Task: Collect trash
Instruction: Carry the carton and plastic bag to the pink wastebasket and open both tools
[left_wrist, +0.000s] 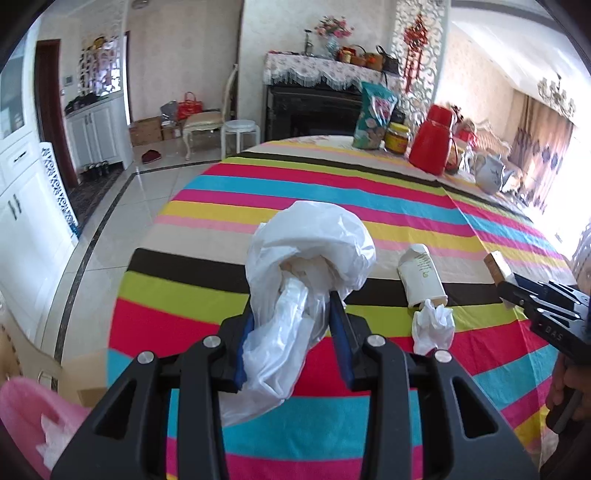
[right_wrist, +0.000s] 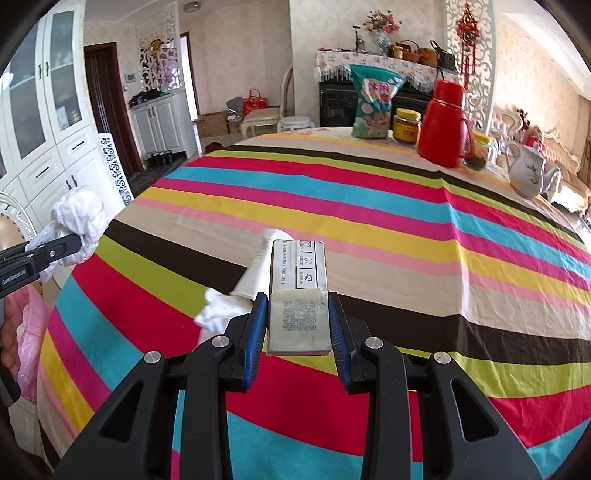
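Observation:
My left gripper (left_wrist: 291, 306) is shut on a crumpled white plastic bag (left_wrist: 306, 251), held above the striped tablecloth (left_wrist: 332, 192); from the right wrist view the bag (right_wrist: 79, 218) hangs off the table's left edge. My right gripper (right_wrist: 297, 306) is shut on a small flat cardboard box (right_wrist: 298, 291) with a printed code; the box (left_wrist: 496, 264) pokes in at the right of the left wrist view. On the cloth lie a white tube-shaped bottle (left_wrist: 421, 275) on its side and a crumpled white tissue (left_wrist: 434, 325) at its near end.
At the far side of the table stand a teal snack bag (right_wrist: 373, 101), a yellow-lidded jar (right_wrist: 406, 125), a red thermos jug (right_wrist: 445, 125) and a white teapot (right_wrist: 528, 170). A pink bag (left_wrist: 26, 417) with white scraps sits at lower left, off the table.

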